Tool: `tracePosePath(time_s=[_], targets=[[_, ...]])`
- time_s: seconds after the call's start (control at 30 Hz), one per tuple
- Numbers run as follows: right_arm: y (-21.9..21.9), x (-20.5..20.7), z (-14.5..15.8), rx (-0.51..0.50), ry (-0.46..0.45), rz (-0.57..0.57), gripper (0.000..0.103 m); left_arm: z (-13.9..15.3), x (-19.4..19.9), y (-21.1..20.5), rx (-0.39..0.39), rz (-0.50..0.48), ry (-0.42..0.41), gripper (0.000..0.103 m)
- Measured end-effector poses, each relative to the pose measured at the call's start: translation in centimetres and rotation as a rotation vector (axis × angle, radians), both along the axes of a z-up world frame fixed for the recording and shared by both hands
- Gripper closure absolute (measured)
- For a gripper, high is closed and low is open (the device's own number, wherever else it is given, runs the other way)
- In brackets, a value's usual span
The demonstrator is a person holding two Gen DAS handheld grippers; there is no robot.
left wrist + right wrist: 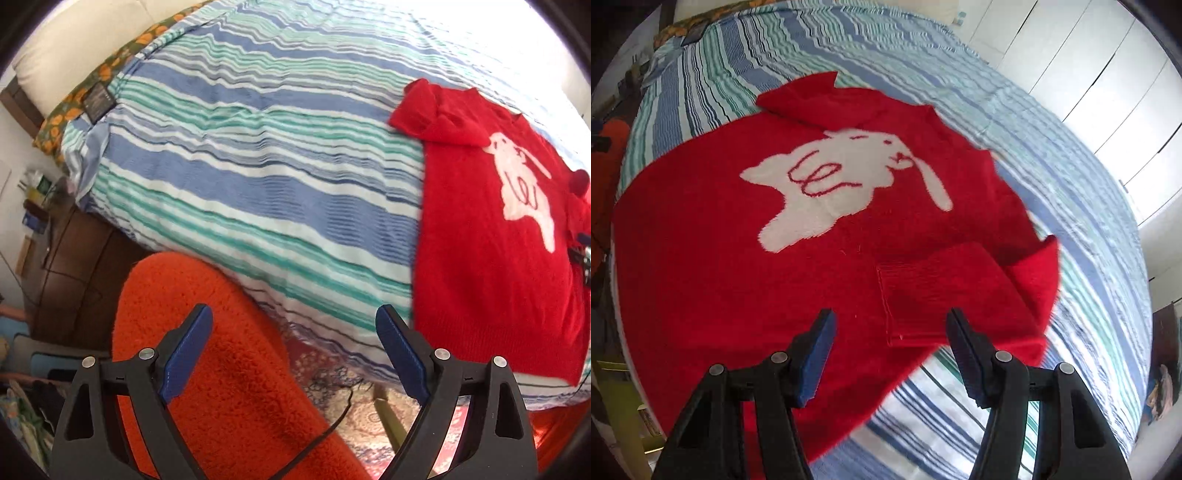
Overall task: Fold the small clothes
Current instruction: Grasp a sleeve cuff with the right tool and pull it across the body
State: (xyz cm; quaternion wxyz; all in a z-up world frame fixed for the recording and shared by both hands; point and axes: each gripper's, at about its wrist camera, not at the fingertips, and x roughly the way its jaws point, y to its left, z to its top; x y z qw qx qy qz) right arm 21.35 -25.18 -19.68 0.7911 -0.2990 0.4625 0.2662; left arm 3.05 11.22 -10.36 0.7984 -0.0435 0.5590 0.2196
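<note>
A small red sweater [738,266] with a white rabbit design [846,173] lies flat on a striped bedspread [1071,229]. Both sleeves are folded in over its body; one sleeve cuff [923,295] lies just ahead of my right gripper [890,325], which hangs open above the sweater with nothing between its blue pads. In the left wrist view the sweater [491,266] lies at the right. My left gripper [293,321] stands wide open off the bed's edge, over an orange fleecy sleeve [229,369], holding nothing.
The striped bedspread [258,155] covers the bed, with a flowered pillow [103,77] and a small dark book-like object [98,101] at the far end. White wardrobe doors [1089,66] stand beyond the bed. A patterned rug [369,413] and a brown cabinet [70,266] lie beside it.
</note>
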Motion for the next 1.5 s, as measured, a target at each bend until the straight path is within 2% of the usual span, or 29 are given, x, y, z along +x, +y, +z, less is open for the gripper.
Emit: tracePosePath(time_s=[0.03,0.07,0.1,0.13,0.23,0.3,0.4,0.5,0.67,0.9,1.03,1.17,1.27,1.4,1.5], targets=[[-0.4,1.1,-1.4,0.013,0.037,-0.026,0.059,-0.1,-0.3,0.3,-0.001,0.009,0.011,0.012],[-1.2,2.0,-1.7,0.066,0.069,-0.064,0.081,-0.2,-0.6,0.6,-0.002,0.017,0.017,0.012],[-2.3,2.6,-1.1,0.117,0.066,-0.116,0.090,-0.1,-0.9,0.7,0.000,0.022,0.021,0.012],[-3.9,3.1,0.0,0.182,0.055,-0.180,0.094,-0.2,-1.0,0.8,0.004,0.025,0.027,0.012],[-12.3,4.3,4.4,0.398,-0.013,-0.427,0.095,-0.7,-0.7,0.7,0.017,0.029,0.054,0.012],[-20.3,4.6,6.2,0.508,-0.050,-0.642,0.095,-1.0,-0.3,0.3,0.008,0.028,0.066,0.012],[-31.4,4.4,6.1,0.560,-0.064,-0.939,0.095,-1.3,0.3,-0.7,-0.008,0.016,0.079,0.012],[-37.2,4.3,3.9,0.547,-0.024,-1.077,0.095,-1.2,1.0,-2.0,-0.007,-0.011,0.091,0.012],[-39.4,3.4,1.4,0.538,-0.003,-1.156,0.095,-0.8,1.3,-3.2,0.012,-0.036,0.101,0.012],[-39.7,2.9,-0.5,0.413,-0.011,-1.253,0.096,-1.2,1.1,-3.4,0.028,-0.045,0.123,0.012],[-39.6,3.7,-2.2,0.316,0.016,-1.251,0.097,-1.4,1.0,-3.5,0.064,-0.060,0.136,0.012],[-39.7,4.2,-3.1,0.293,0.010,-1.280,0.097,-0.2,1.2,-2.6,0.093,-0.072,0.115,0.012],[-39.6,4.2,-2.9,0.284,-0.001,-1.279,0.096,2.2,2.4,-1.8,0.088,-0.083,0.048,0.012],[-40.2,3.5,-2.8,0.311,-0.017,-1.289,0.095,7.0,5.7,-1.8,0.051,-0.130,-0.125,0.010],[-40.7,2.6,-2.4,0.391,-0.001,-1.285,0.082,9.0,9.8,-2.2,-0.037,-0.210,-0.225,0.006]])
